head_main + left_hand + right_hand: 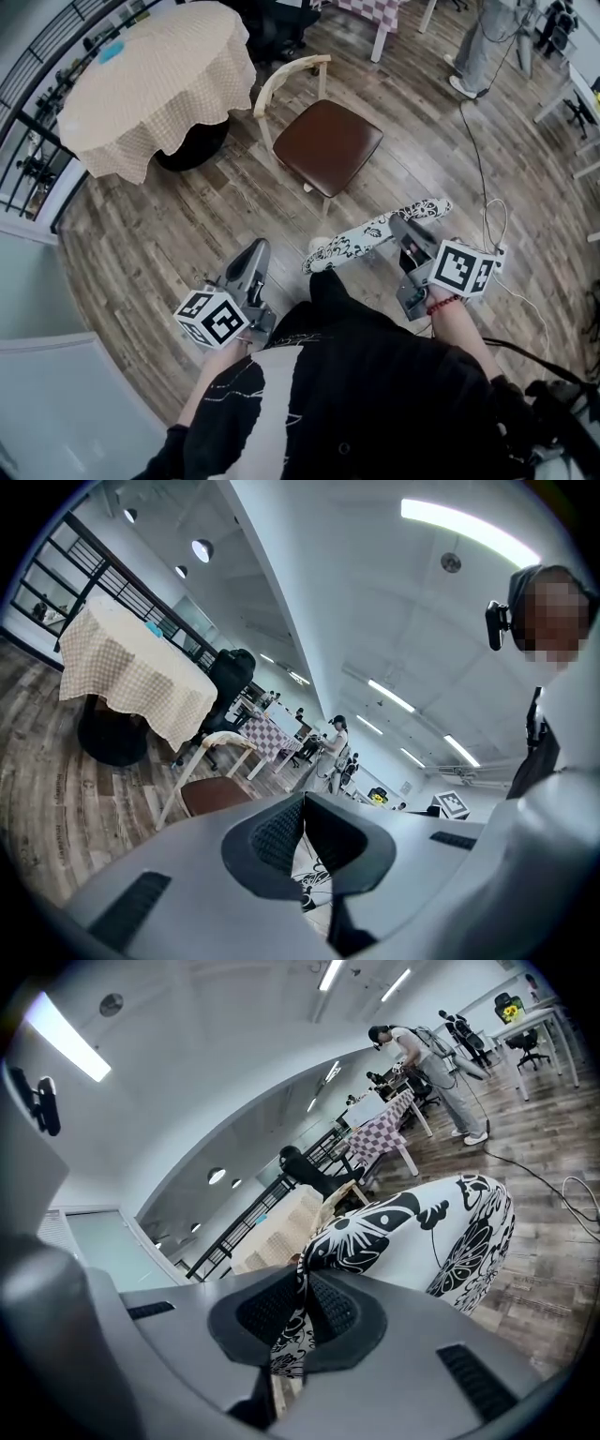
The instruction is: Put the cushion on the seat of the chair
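The chair stands ahead of me on the wood floor, with a brown padded seat (pixel 328 145) and a curved pale wooden back (pixel 281 80). A flat white cushion (pixel 373 234) with a black flower print hangs in the air in front of me, short of the seat. My right gripper (pixel 403 228) is shut on the cushion's right end; its pads (pixel 328 1312) pinch the cloth of the cushion (pixel 422 1237). To the left, my left gripper (pixel 257 251) is shut and holds nothing. Its closed jaws (pixel 302 832) point toward the seat (pixel 211 794).
A round table (pixel 155 80) under a beige checked cloth stands left of the chair, with a black railing (pixel 28 122) beyond it. A person (pixel 478 47) stands at the far right. A thin cable (pixel 483 169) runs across the floor on the right.
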Demonstrator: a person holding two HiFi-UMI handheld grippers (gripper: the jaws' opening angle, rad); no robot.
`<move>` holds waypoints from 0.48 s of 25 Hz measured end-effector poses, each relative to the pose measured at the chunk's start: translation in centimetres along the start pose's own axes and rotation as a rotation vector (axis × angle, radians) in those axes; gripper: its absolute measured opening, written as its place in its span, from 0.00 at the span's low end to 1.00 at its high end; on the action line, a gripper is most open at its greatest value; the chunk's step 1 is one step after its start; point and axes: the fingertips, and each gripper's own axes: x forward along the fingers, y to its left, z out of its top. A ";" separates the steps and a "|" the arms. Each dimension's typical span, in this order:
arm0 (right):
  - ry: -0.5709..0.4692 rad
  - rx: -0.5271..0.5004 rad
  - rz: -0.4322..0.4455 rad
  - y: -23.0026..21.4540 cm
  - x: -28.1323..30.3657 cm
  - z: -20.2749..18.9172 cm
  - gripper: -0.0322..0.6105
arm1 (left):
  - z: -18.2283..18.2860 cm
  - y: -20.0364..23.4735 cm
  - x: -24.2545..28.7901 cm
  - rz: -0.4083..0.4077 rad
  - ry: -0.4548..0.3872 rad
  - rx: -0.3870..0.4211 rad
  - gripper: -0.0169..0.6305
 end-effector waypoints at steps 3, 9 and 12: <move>0.007 0.007 0.004 -0.7 1.7 1.2 0.09 | 0.8 0.6 1.6 0.003 0.003 0.002 0.05; 0.033 0.016 0.021 -1.7 6.0 4.0 0.09 | 2.5 2.0 5.6 0.015 0.014 -0.009 0.05; 0.047 0.019 0.031 -2.1 8.7 6.1 0.09 | 3.9 2.8 8.0 0.017 0.026 -0.010 0.05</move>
